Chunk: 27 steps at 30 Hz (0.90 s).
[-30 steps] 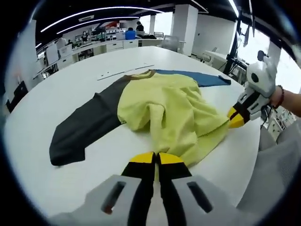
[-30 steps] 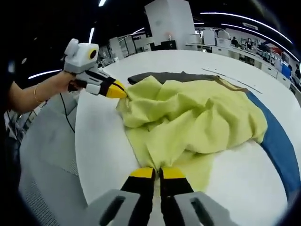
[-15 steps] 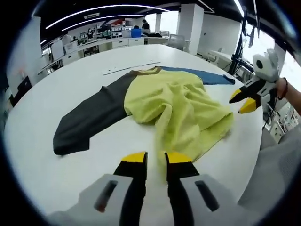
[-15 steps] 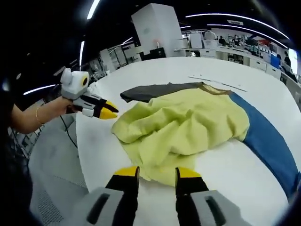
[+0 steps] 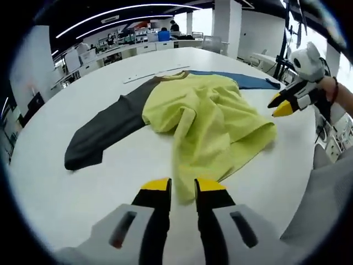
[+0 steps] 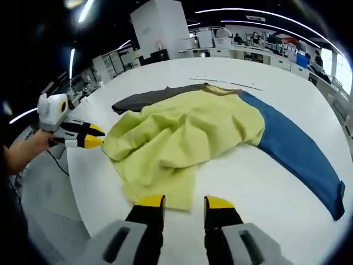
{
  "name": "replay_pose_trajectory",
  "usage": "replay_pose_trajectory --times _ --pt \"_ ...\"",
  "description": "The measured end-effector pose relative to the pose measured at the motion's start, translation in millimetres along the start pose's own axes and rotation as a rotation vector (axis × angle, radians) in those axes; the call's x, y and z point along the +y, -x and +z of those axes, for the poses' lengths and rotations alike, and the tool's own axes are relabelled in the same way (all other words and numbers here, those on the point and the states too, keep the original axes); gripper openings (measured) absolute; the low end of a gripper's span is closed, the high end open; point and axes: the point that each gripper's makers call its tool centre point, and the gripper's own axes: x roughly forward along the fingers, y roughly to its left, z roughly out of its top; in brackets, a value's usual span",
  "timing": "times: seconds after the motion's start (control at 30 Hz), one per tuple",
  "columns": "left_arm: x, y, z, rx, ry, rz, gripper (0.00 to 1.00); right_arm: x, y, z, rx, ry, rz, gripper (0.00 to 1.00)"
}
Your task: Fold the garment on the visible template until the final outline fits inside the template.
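One garment [image 5: 207,118] lies on one white worktop [image 5: 83,193], with one yellow body, one dark grey sleeve [image 5: 102,135] and one blue sleeve [image 6: 292,152]. Two hand-held grippers are over it: the left hand-held gripper [image 5: 182,186] and the right hand-held gripper [image 6: 185,203], each with two yellow-tipped jaws set apart. One thin pale strip [image 5: 154,75] lies beyond the collar.

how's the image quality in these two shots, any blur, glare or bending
Left gripper view: fisheye bends the white table; window glare washes out the right gripper; the yellow garment is fairly sharp. Right gripper view: same curvature, ceiling light streaks, and the left gripper looks soft.
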Motion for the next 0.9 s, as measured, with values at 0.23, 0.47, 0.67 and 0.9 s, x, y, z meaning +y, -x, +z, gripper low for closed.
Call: replay_pose_trajectory --times 0.23,0.47,0.67,0.9 --pt "-3.1 -2 -4.5 0.005 0.048 0.016 0.12 -2 -11 -4.9 0.017 -0.004 -0.034 0.20" --pt "-8.9 -6 -10.6 0.024 0.045 0.016 0.12 -4 -18 -10.6 0.040 -0.008 -0.057 0.16" --pt "-7.4 -11 -13.3 0.039 0.063 0.027 0.09 -5 -21 -8.6 0.034 -0.001 -0.070 0.13" --pt "-6.1 -12 -18.7 0.052 0.080 0.033 0.02 -4 -22 -8.8 0.052 0.027 -0.097 0.03"
